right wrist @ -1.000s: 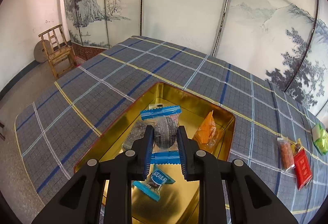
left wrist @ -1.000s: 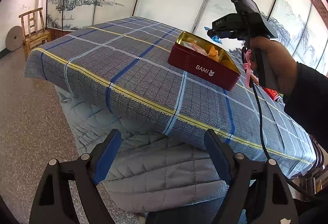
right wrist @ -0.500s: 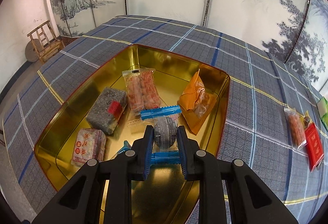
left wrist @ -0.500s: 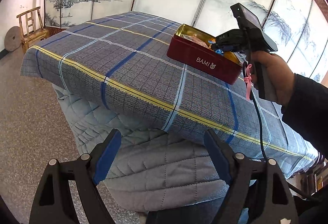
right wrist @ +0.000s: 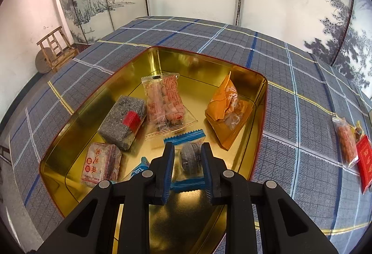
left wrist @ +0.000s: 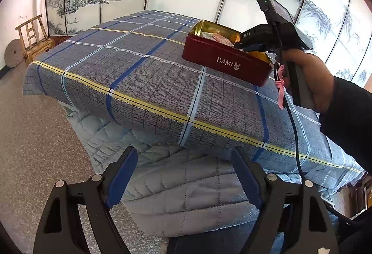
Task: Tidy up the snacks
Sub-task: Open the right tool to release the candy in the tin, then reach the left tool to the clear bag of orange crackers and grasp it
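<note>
Pinching a blue-wrapped round snack [right wrist: 191, 156] in the right claw [right wrist: 187, 169], low inside the gold-lined tin [right wrist: 260, 100]. Five snacks already in; two packets [right wrist: 348, 144] left out on the worktop [right wrist: 302, 114]. Left claw [left wrist: 183, 180] spread, empty, near the edge.

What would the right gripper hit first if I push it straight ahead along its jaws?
Most likely the gold floor of the red tin. The right gripper, shut on a blue-wrapped candy, angles down into the tin, so the candy would probably touch the bare floor before the clear packet of orange snacks; depth is uncertain.
</note>
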Available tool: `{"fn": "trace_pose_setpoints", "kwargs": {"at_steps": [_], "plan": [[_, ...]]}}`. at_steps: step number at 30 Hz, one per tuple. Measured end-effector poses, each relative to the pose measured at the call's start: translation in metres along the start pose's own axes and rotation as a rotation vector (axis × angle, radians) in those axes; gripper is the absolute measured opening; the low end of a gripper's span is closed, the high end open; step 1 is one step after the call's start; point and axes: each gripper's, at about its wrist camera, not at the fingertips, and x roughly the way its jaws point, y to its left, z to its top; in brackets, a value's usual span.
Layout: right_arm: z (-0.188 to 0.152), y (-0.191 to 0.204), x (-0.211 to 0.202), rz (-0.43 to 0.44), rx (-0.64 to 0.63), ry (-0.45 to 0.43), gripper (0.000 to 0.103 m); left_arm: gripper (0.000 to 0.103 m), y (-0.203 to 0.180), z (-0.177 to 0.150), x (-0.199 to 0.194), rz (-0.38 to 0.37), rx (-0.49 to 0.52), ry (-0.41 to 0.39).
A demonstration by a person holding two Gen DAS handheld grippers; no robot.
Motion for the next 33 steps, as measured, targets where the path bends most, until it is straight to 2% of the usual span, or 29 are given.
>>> {"fn": "trace_pose_setpoints", "kwargs": {"at_steps": [2, 4, 5, 6, 8, 9, 11, 14, 18, 22, 27, 31, 33], "plan": [[-0.001, -0.004, -0.005, 0.052, 0.015, -0.011, 0.027, 0.079, -0.006, 0.002, -0.001, 0.008, 0.023, -0.001], [-0.004, -0.014, -0.021, 0.121, 0.047, -0.074, 0.032, 0.079, -0.013, 0.006, -0.002, 0.017, 0.047, -0.004], [-0.005, -0.021, -0.031, 0.130, 0.054, -0.110, 0.042, 0.079, -0.016, 0.008, -0.002, 0.018, 0.059, -0.007], [-0.007, -0.029, -0.040, 0.133, 0.060, -0.145, 0.056, 0.079, -0.020, 0.010, -0.002, 0.020, 0.072, -0.009], [-0.014, -0.054, -0.058, 0.128, 0.081, -0.207, 0.075, 0.079, -0.030, 0.017, -0.001, 0.021, 0.100, -0.018], [-0.019, -0.069, -0.065, 0.119, 0.097, -0.230, 0.078, 0.079, -0.036, 0.020, 0.000, 0.018, 0.116, -0.022], [-0.031, -0.109, -0.076, 0.080, 0.137, -0.258, 0.080, 0.079, -0.051, 0.030, 0.003, 0.000, 0.153, -0.025], [-0.055, -0.184, -0.082, -0.003, 0.225, -0.248, 0.080, 0.079, -0.083, 0.048, 0.011, -0.060, 0.219, -0.021], [-0.100, -0.298, -0.098, -0.089, 0.431, -0.249, 0.080, 0.080, -0.141, 0.077, 0.026, -0.170, 0.311, -0.013], [-0.142, -0.386, -0.126, -0.138, 0.577, -0.287, 0.081, 0.081, -0.207, 0.107, 0.047, -0.273, 0.374, 0.004], [-0.186, -0.451, -0.154, -0.173, 0.705, -0.331, 0.082, 0.082, -0.294, 0.142, 0.086, -0.327, 0.430, 0.027], [-0.209, -0.481, -0.160, -0.076, 0.831, -0.384, 0.086, 0.082, -0.355, 0.157, 0.131, -0.340, 0.466, 0.038], [-0.213, -0.486, -0.158, -0.039, 0.858, -0.379, 0.086, 0.083, -0.376, 0.165, 0.160, -0.311, 0.465, 0.028]]}}
